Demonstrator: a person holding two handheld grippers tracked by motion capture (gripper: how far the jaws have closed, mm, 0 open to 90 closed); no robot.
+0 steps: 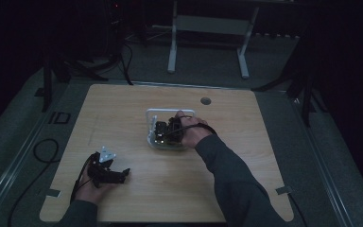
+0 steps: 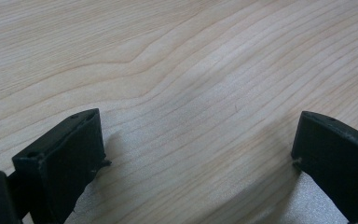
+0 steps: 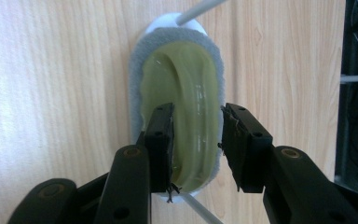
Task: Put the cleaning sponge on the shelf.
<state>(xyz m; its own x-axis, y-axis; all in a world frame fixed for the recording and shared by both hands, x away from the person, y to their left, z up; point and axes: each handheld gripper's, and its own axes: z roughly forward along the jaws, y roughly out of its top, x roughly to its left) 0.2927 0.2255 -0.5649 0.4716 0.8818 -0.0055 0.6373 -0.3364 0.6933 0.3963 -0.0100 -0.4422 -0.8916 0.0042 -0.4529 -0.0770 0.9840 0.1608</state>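
A pale green, glossy oval thing (image 3: 186, 70) with a grey felt-like border (image 3: 139, 56) lies in a white wire holder (image 1: 170, 112) at the middle of the wooden table (image 1: 123, 118). My right gripper (image 3: 198, 116) points down over it. Its jaws stand a little apart on either side of a raised green ridge, and a small gap shows at the right pad. In the high view the right gripper (image 1: 163, 131) sits inside the holder, with the person's hand behind it. My left gripper (image 1: 122, 174) rests near the front left of the table, and its own view has the left gripper (image 2: 196, 135) wide open over bare wood.
A round cable hole (image 1: 205, 100) lies behind the holder. A black cable (image 1: 45, 151) loops on the floor beside the table's left edge. A white desk frame (image 1: 208, 42) stands farther back. The room around the table is dark.
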